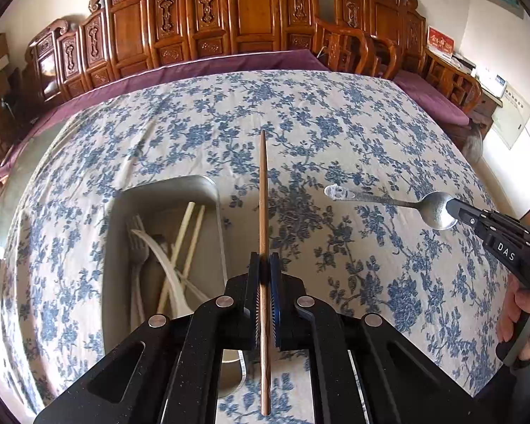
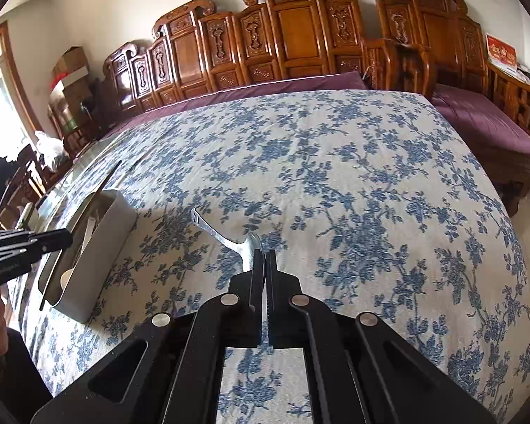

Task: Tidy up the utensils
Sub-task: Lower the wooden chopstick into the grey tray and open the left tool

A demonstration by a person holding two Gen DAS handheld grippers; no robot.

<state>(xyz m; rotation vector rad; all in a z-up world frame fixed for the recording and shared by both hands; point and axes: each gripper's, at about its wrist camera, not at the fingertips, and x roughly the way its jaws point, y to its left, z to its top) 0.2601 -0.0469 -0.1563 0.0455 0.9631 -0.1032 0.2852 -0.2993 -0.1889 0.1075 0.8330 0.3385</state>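
Your left gripper (image 1: 264, 265) is pinching a brown wooden chopstick (image 1: 263, 190), its pads pressed flat against it. The stick runs straight out ahead beyond the fingertips and back underneath the gripper body, clear of the cloth. Just to the left of those fingers and below them sits the grey utensil bin (image 1: 213, 190), holding a pale fork (image 1: 139, 247), a white spoon (image 1: 166, 265) and a pair of cream chopsticks (image 1: 189, 233).

Your right gripper (image 2: 265, 258) is clamped on the bowl of a metal spoon (image 2: 226, 238), the handle angling away up and to the left of the tips, lifted off the blue-flowered tablecloth (image 2: 335, 176). The bin lies well off to that gripper's left, beside your other tool.

Beyond both grippers the cloth stretches to a purple cushion (image 2: 265, 86) and a carved wooden bench back (image 2: 293, 35).
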